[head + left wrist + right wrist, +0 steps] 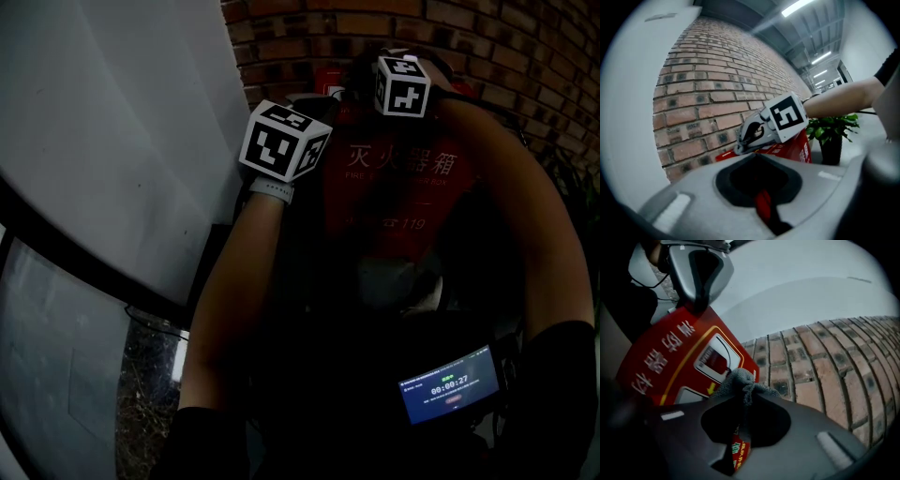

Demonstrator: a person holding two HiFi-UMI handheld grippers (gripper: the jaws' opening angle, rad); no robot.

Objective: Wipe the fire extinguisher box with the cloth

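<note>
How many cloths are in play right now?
1: a grey cloth pinched in the right hand-held gripper, at the red fire extinguisher box. The dark head view could hide others.

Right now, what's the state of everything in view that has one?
right gripper, tongs shut on the cloth
cloth, bunched, pinched in the right tongs
left gripper, tongs together, nothing seen gripped
fire extinguisher box, standing at the brick wall
potted plant, upright
timer screen, lit
</note>
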